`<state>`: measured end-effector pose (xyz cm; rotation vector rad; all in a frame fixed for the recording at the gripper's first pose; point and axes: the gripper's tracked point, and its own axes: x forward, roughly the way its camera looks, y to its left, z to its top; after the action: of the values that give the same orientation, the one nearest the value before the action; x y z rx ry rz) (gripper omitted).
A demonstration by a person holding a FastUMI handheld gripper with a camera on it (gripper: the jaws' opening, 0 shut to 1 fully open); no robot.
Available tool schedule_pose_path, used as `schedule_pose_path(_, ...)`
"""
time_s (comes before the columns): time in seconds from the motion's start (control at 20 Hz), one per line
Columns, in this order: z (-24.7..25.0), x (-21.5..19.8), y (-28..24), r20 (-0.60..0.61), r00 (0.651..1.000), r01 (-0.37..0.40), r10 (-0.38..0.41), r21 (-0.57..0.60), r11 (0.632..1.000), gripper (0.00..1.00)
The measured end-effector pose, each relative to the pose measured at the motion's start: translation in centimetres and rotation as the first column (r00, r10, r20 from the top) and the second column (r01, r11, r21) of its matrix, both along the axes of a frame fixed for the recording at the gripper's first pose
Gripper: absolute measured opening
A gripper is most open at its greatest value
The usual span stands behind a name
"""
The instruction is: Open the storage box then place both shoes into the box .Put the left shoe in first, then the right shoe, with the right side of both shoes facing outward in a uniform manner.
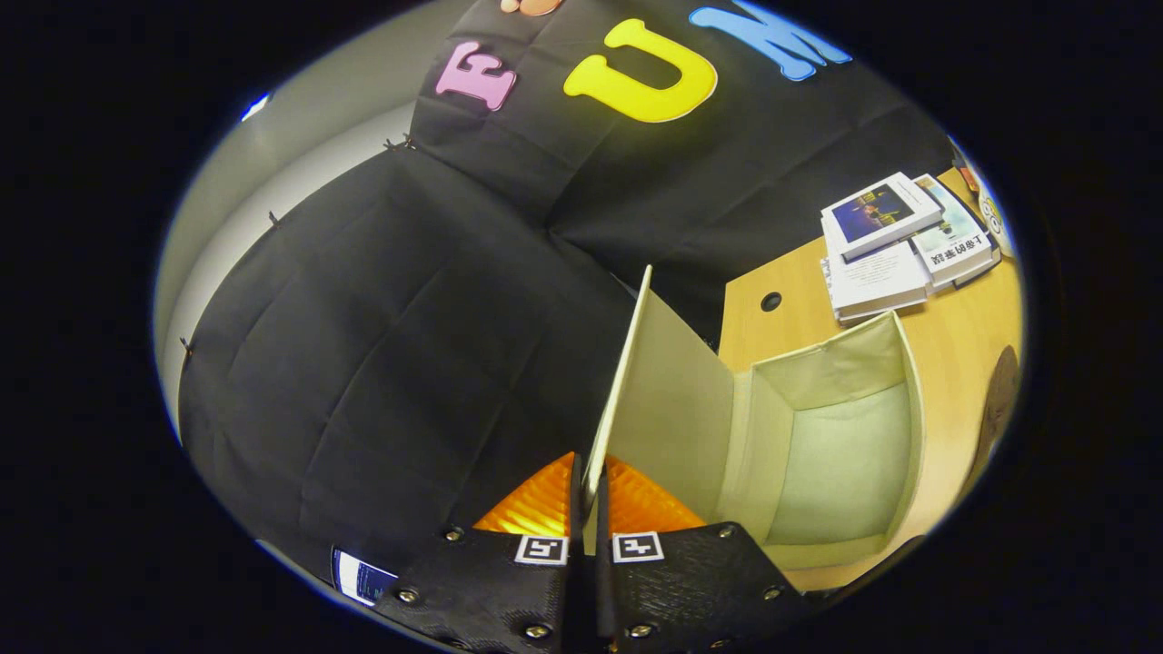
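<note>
So the hand-held gripper point(589, 509) has its two fingers pinched together on the edge of the storage box lid point(668, 409), with the thin cream panel running right up from between them. Both fingers look pressed against it, one on each side, so it's clamped on the lid rather than just sitting near it. The lid stands up on edge (pretty much upright, leaning a bit away from the fingers), hinged along the side of the storage box point(840, 454).

The box itself is just ahead and to the right of the fingers, a cream fabric cube sitting on the tabletop point(954, 336). It's open, and you can see straight down into the pale interior, all the way to the bottom panel. Inner walls look soft and a bit creased near the top rim.

Beyond the box, further back on the wooden tabletop, there's a small stack of books point(895, 241) fanned out a little, well apart from the box. Between the books and the lid there's a round cable hole point(770, 301) in the tabletop surface.

At the far right of the tabletop, next to the box, there's a dark rounded shape point(999, 400) that I can't make out. Behind everything hangs the black cloth wall point(382, 336) of the booth.
</note>
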<state>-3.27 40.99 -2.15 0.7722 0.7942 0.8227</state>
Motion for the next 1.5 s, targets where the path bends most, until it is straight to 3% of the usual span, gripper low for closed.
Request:
schedule_pose_path(0.35, 0.1, -0.5, 3.5, 0.060, 0.996, -0.061, 0.062, -0.025, 0.998, 0.17)
schedule_pose_path(0.45, 0.3, -0.6, 3.5, 0.091, 0.993, -0.070, 0.073, -0.030, 0.997, 0.28)
schedule_pose_path(0.6, 0.5, -0.4, 3.3, 0.139, 0.988, -0.063, 0.070, -0.050, 0.997, 0.78)
schedule_pose_path(0.65, 0.6, -0.4, 2.7, 0.155, 0.986, -0.050, 0.060, -0.066, 0.997, 0.83)
schedule_pose_path(0.7, 0.6, -0.1, 2.0, 0.171, 0.984, -0.038, 0.052, -0.082, 0.996, 0.96)
schedule_pose_path(1.05, -0.6, 0.8, -3.9, 0.262, 0.965, 0.056, -0.002, -0.198, 0.979, 0.97)
schedule_pose_path(1.5, -3.1, 2.8, -14.7, 0.358, 0.928, 0.236, -0.101, -0.357, 0.904, 0.97)
